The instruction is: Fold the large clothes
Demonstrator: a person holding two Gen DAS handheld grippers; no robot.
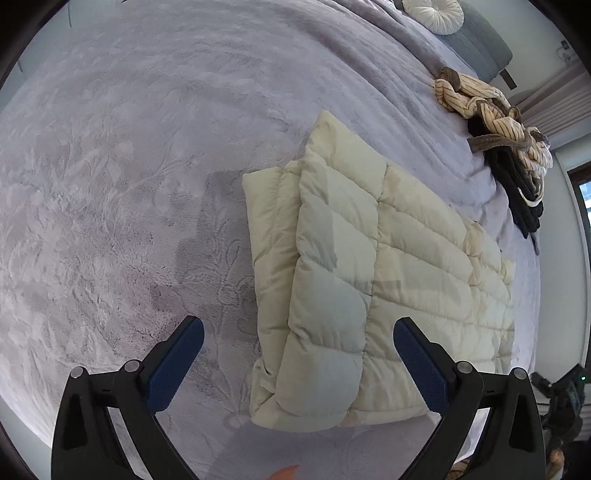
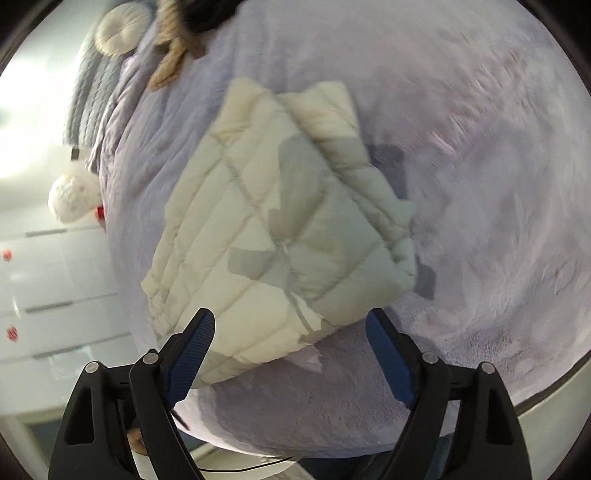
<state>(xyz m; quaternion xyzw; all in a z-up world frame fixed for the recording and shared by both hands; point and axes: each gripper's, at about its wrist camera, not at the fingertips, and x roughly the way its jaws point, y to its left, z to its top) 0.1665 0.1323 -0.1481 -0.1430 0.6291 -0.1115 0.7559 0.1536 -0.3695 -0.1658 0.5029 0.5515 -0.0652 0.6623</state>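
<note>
Puffer jacket (image 1: 373,280), quilted cream, folded rectangular on plush bedspread (image 1: 110,184).

Cream quilted puffer jacket (image 1: 369,280) (image 2: 280,229) folded into rectangular bundle, lying flat on bed.

A lilac plush blanket (image 1: 122,192) with an embossed floral pattern covers the bed. Near its far edge lies a round white pleated cushion (image 1: 433,14) beside a grey quilted headboard (image 1: 480,51). In the right wrist view, a white speckled ball-shaped object (image 2: 72,197) sits off the bed's side, before white drawers (image 2: 55,280).
</note>
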